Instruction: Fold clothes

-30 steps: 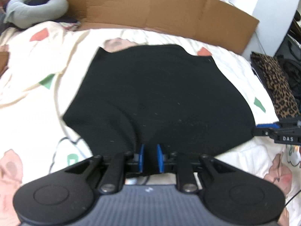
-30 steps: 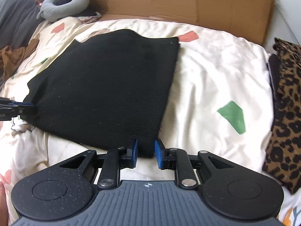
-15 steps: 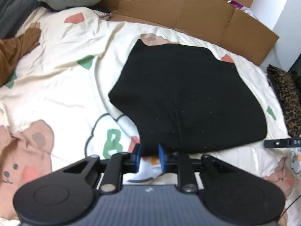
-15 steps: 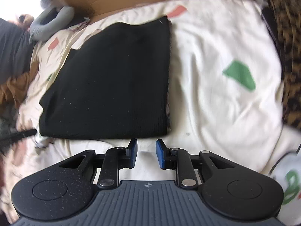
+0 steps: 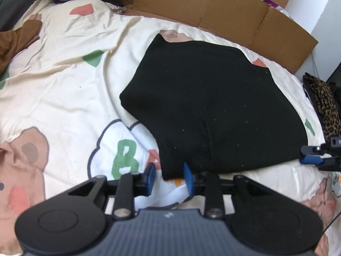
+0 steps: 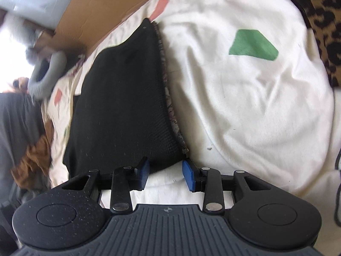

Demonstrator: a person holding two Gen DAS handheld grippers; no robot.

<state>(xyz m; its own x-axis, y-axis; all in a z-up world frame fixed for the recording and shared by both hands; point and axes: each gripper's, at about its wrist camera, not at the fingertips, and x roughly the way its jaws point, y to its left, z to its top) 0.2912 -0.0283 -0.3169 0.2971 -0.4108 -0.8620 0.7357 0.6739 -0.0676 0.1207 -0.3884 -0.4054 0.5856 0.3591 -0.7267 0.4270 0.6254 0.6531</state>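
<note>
Left wrist view: your left gripper (image 5: 168,178) sits at the near left corner of the black garment (image 5: 213,111). Its blue pads (image 5: 150,176) stand apart; the jaws have just been opening. The corner of the garment lies between the pads, but they do not press on it. The garment lies folded and flat on the cream printed sheet (image 5: 64,98), well inside the bed, with cardboard (image 5: 213,6) along the far edge. Your right gripper (image 5: 319,157) shows at the right edge, just beside the garment's near right corner.

Right wrist view: your right gripper (image 6: 165,175) is rolled, so the bed looks tilted. Its pads (image 6: 188,176) stand well apart; these jaws have also just been opening. The garment's (image 6: 123,111) near corner sits at the gap, closer to the left pad, not clamped. A patterned edge runs along the garment's right side. Leopard-print cloth (image 6: 319,21) lies at the sheet's (image 6: 245,106) right edge, well apart from the garment. A grey pillow (image 6: 46,72) lies far left; that part of the frame is blurred.
</note>
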